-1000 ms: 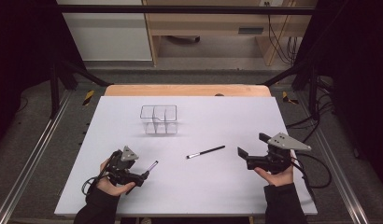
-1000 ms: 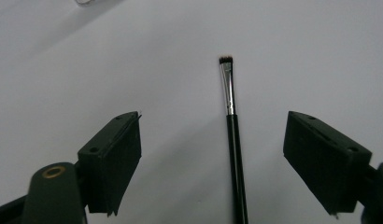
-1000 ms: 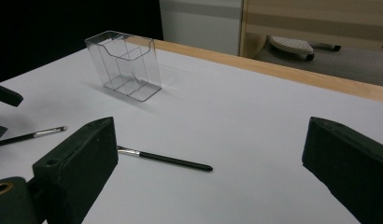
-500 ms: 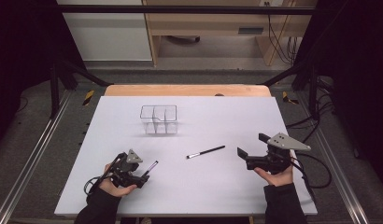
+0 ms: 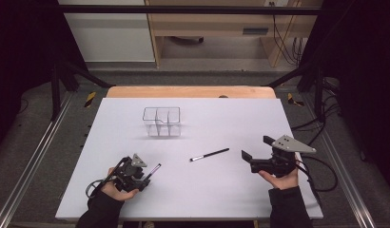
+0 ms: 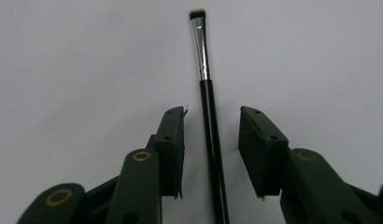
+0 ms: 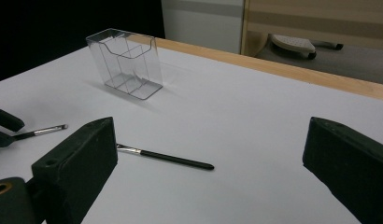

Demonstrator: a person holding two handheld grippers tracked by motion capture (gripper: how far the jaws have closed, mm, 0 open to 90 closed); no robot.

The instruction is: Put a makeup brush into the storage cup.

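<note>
A slim black makeup brush (image 6: 202,56) with a silver ferrule lies on the white table between the jaws of my left gripper (image 6: 212,114). The jaws have just been closing on it, but a gap still shows on each side of the handle. In the high view this gripper (image 5: 144,179) sits at the front left, with the brush (image 5: 154,169) pointing away from it. A second black brush (image 5: 209,155) lies mid-table. My right gripper (image 5: 255,148) hovers wide open to its right, holding nothing. In the right gripper view (image 7: 210,126) that brush (image 7: 166,158) lies ahead.
A clear plastic organizer (image 5: 161,121) with compartments stands upright toward the back of the table (image 5: 221,109); it also appears in the right gripper view (image 7: 125,63). A wooden edge (image 5: 188,91) borders the far side. Metal rails run along both sides.
The left gripper's jaws have drawn closer together around the brush handle. Both hands stay where they were, and the second brush has not moved.
</note>
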